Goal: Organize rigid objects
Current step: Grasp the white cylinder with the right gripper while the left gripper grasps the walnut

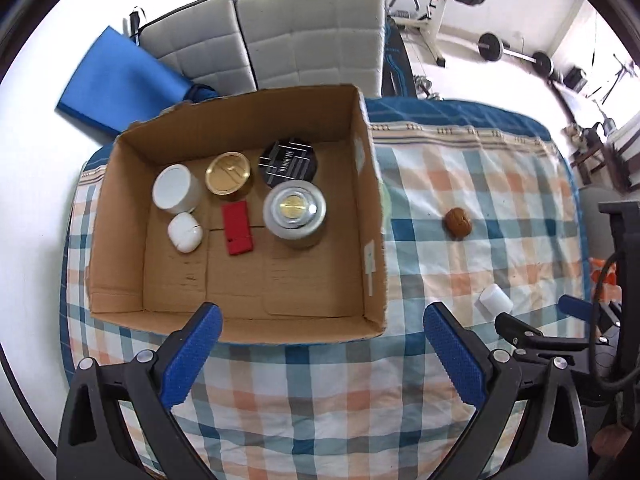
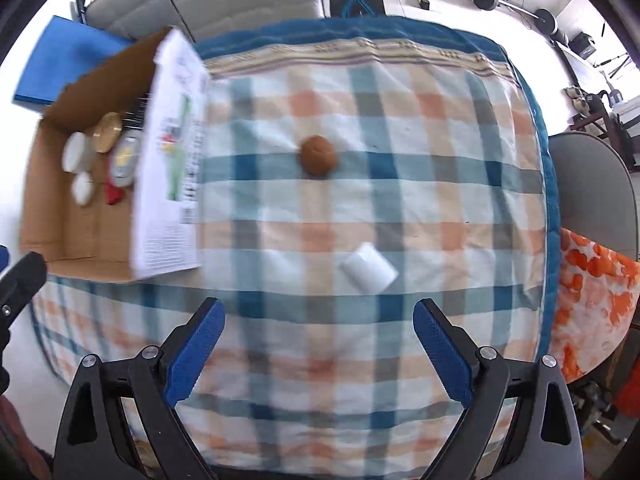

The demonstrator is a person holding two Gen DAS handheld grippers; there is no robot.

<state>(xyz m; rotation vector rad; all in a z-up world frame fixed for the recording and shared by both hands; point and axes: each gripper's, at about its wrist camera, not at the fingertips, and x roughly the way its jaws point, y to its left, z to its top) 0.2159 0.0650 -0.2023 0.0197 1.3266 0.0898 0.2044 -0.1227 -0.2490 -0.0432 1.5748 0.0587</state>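
Observation:
An open cardboard box sits on the checked cloth at the left. Inside lie a white jar, a gold lid, a black round tin, a silver tin with a gold centre, a red block and a white earbud case. Out on the cloth lie a brown walnut-like ball and a white cylinder. My left gripper hangs open above the box's near wall. My right gripper is open, just short of the white cylinder.
The checked cloth covers a table with a blue border. A grey chair and a blue mat stand behind it, gym weights further back. An orange patterned fabric hangs at the right edge.

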